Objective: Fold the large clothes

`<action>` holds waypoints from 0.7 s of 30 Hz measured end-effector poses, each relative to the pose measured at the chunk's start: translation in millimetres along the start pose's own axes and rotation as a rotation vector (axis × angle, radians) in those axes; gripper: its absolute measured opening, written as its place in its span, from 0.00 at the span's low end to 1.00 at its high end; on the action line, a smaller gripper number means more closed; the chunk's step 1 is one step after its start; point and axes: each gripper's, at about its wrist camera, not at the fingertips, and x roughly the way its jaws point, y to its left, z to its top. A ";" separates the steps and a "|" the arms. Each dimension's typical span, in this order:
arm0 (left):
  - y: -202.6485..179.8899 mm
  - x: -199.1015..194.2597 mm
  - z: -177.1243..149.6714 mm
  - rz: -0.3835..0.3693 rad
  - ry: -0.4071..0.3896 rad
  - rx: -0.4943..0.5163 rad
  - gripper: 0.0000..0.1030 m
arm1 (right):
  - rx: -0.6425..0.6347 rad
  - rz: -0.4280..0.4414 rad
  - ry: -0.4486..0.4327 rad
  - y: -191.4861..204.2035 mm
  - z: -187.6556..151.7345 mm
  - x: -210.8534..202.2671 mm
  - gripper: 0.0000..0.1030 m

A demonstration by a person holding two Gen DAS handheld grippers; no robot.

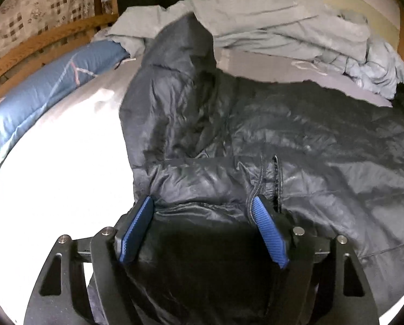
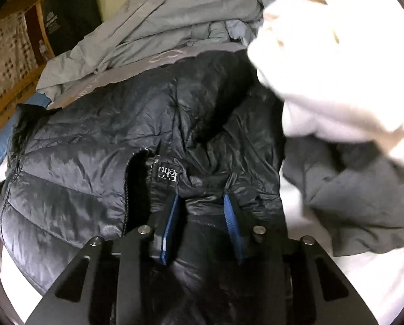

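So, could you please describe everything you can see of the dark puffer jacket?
The puffer jacket is dark navy to black, shiny and quilted, lying spread and creased on the pale bed sheet. Its zipper is partly open, with a small label beside it. One sleeve reaches toward the grey bedding. Both claws, left and right, have its near edge between their blue pads.

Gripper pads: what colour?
Blue, ribbed pads on black fingers; clearest in the left wrist view.
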 end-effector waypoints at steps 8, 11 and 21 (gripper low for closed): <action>-4.7 3.1 -3.5 0.016 0.003 0.008 0.75 | -0.035 -0.024 -0.001 4.2 -4.1 5.3 0.35; -2.3 -7.1 -1.9 0.004 -0.038 -0.007 0.70 | -0.025 -0.013 -0.015 4.5 -2.6 1.6 0.35; -16.2 -108.9 0.0 -0.182 -0.274 0.002 0.63 | -0.017 0.014 -0.218 16.7 4.1 -84.0 0.36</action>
